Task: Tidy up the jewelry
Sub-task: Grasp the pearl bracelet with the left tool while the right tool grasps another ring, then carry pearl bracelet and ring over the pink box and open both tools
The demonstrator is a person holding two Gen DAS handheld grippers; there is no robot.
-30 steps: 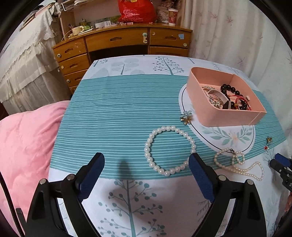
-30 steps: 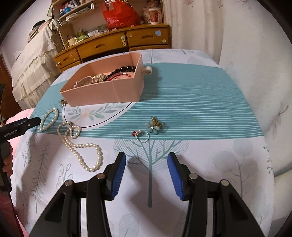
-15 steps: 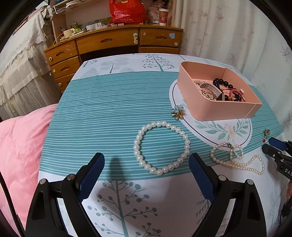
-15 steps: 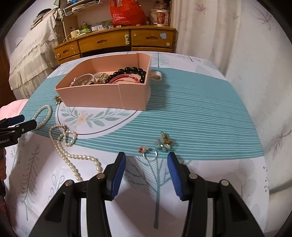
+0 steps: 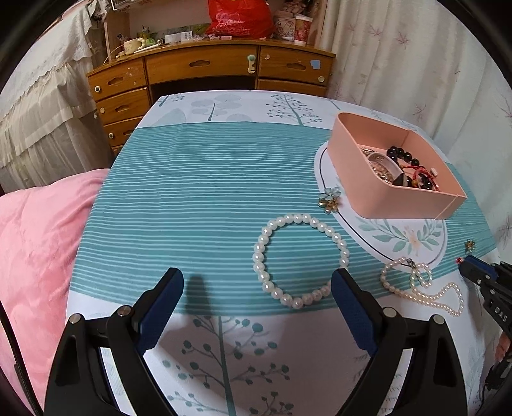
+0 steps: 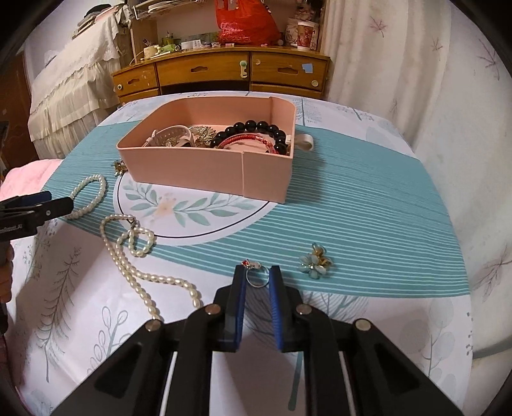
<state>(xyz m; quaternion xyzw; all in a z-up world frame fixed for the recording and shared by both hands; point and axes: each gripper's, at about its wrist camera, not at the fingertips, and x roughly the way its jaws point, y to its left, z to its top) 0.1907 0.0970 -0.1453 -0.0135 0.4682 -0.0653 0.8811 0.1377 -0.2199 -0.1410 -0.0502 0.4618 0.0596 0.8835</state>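
Right wrist | right gripper (image 6: 258, 277) just narrowed around ring (image 6: 257, 277) | pad contact unclear

Wooden desk (image 5: 204, 68) with drawers far ahead of gripper; red plastic bag (image 5: 238, 16) on top; pink blanket (image 5: 35, 243) to left; pale curtain (image 6: 416, 64) ahead right.

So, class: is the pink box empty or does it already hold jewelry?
Not empty: the pink box holds a black bead bracelet, a red bangle and more.

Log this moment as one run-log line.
right gripper: closing around silver red-stone ring | left gripper: open, above white pearl bracelet | pink box: part-filled
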